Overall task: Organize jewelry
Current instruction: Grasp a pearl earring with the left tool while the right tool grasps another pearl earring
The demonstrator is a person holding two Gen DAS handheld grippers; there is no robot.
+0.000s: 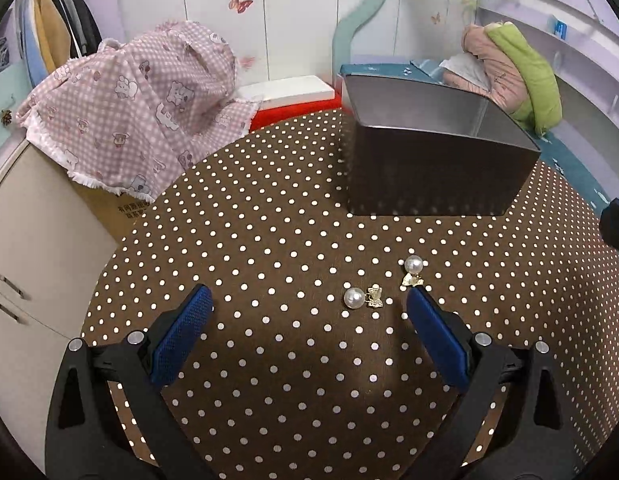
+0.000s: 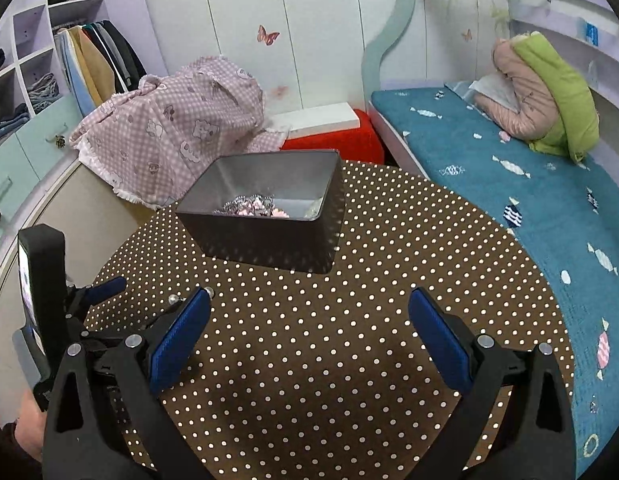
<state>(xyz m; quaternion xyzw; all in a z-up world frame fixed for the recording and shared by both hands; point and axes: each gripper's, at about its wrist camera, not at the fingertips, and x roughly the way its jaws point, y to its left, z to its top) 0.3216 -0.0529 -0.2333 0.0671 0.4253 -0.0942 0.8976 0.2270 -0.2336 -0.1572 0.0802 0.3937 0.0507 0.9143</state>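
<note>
Two pearl earrings with gold clasps lie on the brown polka-dot tablecloth (image 1: 269,240): one earring (image 1: 363,297) between my left gripper's fingertips, the other earring (image 1: 412,272) just beyond its right blue pad. My left gripper (image 1: 307,298) is open and low over the table. A dark metal box (image 1: 433,168) stands behind them. In the right wrist view the box (image 2: 269,216) holds pink and silvery jewelry (image 2: 253,206). My right gripper (image 2: 309,300) is open, empty, in front of the box. The left gripper (image 2: 89,300) shows at that view's left edge.
A pink checked cloth (image 1: 141,120) covers a cabinet at the left. A red stool with a white box (image 2: 329,128) stands behind the table. A blue bed (image 2: 529,208) with a pink and green pillow runs along the right. A hand (image 2: 27,424) holds the left tool.
</note>
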